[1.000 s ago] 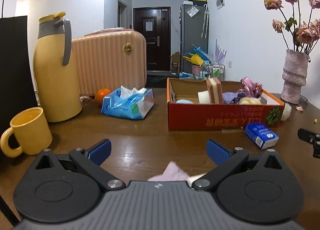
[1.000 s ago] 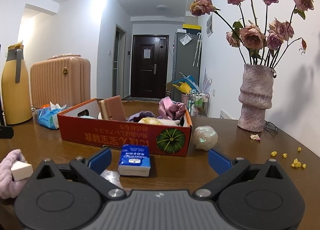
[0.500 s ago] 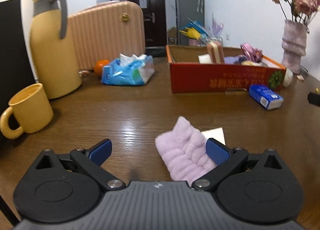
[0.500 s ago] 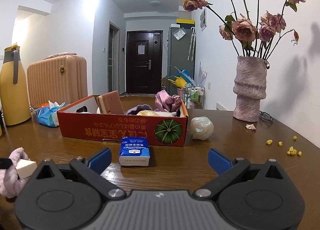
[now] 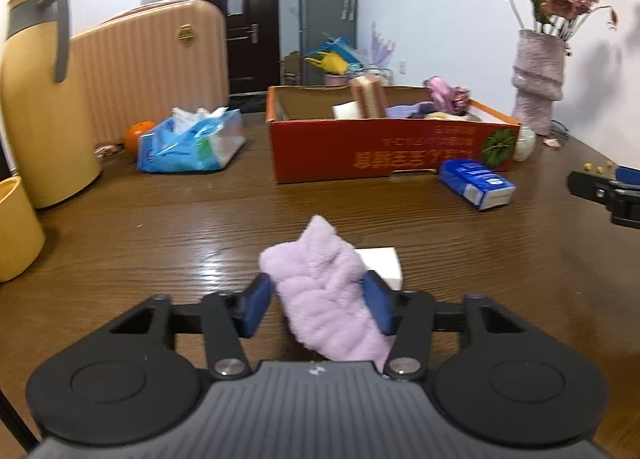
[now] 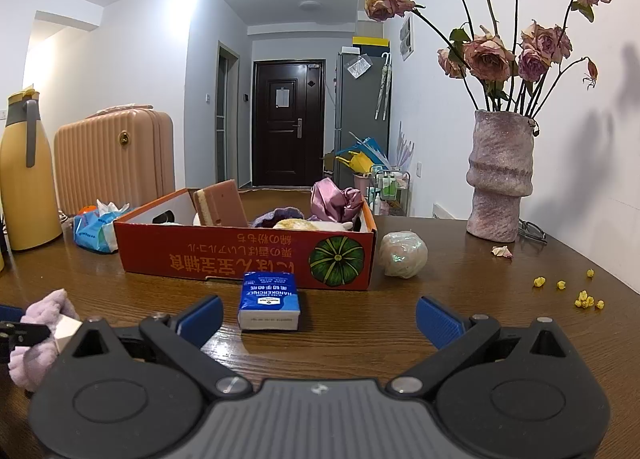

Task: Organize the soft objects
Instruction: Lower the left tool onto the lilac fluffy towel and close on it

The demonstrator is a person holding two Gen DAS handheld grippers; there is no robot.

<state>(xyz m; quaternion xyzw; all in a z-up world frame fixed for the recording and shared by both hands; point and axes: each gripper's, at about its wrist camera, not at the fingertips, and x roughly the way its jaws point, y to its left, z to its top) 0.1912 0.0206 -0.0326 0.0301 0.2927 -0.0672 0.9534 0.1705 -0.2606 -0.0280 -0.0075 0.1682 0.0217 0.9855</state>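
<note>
Between the left gripper (image 5: 318,305) fingers sits the clamped lilac cloth (image 5: 326,299); the right gripper (image 6: 318,315) gapes wide.

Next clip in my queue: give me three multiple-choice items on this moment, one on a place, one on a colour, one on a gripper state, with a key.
1. Where does the blue tissue pack lie?
A. inside the box
B. on the table in front of the red box
C. beside the vase

2. What colour is the fluffy cloth?
A. lilac
B. green
C. orange

3. How does the right gripper stand?
A. shut on the pack
B. shut on a sponge
C. open, holding nothing

Key: 1 B, the pack rests on bare wood just before the box wall. 2 A, pale purple pile. 3 C, its fingers are wide apart; the left gripper presses the cloth.
</note>
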